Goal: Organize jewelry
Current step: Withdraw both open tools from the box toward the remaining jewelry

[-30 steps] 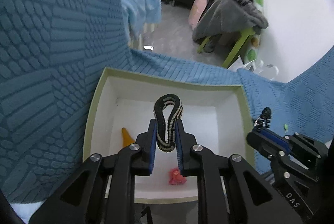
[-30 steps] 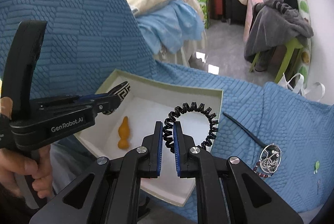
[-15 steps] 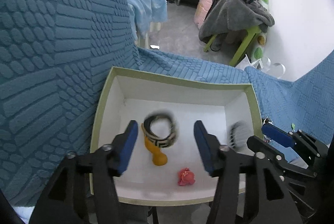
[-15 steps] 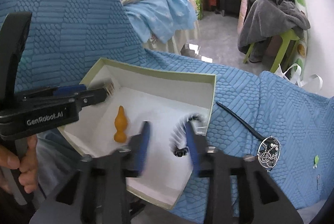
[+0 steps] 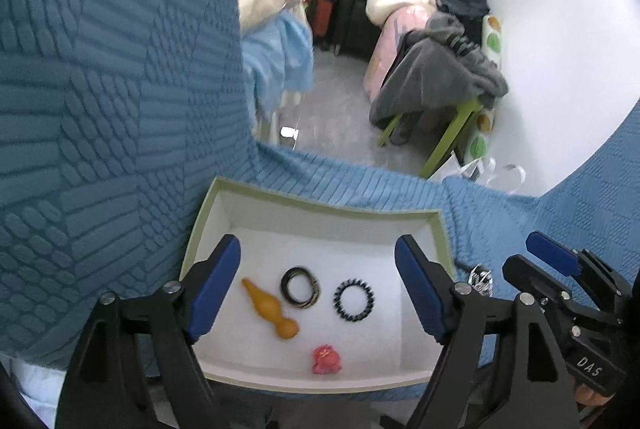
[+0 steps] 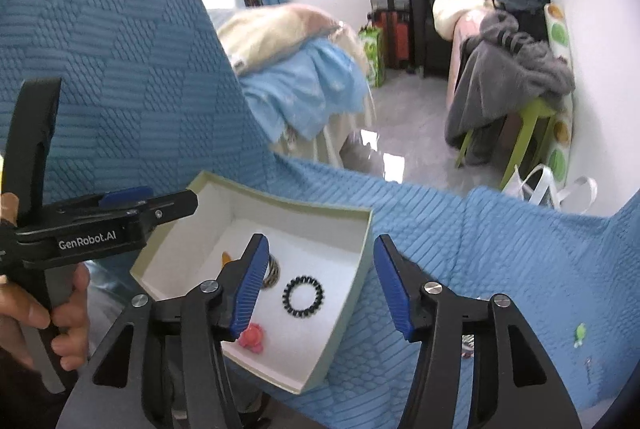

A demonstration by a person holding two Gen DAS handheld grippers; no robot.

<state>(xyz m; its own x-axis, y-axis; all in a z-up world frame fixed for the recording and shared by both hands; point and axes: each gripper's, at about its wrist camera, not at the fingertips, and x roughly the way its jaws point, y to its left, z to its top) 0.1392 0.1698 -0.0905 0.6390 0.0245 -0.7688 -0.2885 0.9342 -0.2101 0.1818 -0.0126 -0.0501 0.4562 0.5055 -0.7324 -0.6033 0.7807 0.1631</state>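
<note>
Left gripper: the left gripper (image 5: 318, 289) hung over the box with its jaws spread wide; they had just been opening, and nothing was clamped between them.
Right gripper: the right gripper (image 6: 318, 287) stood above the box's right wall, jaws apart and just been opening, with nothing pressed by the pads.
Box: a white box (image 5: 320, 213) with a pale green rim sat on the blue textured cover (image 5: 120, 109).
Patterned band: the black and cream patterned band (image 5: 301, 286) lay flat on the box floor, near the middle.
Coil hair tie: the black coil hair tie (image 5: 354, 300) lay just beside the band, on its right, apart from it.
Other contents: an orange gourd-shaped piece (image 5: 271, 309) lay left of the band; a pink crumpled piece (image 5: 326, 360) lay near the front wall.
Outside the box: a small green item (image 6: 580, 333) rested on the cover, well apart from the box.
Person: a hand (image 6: 36, 313) gripped the left gripper's handle.
</note>
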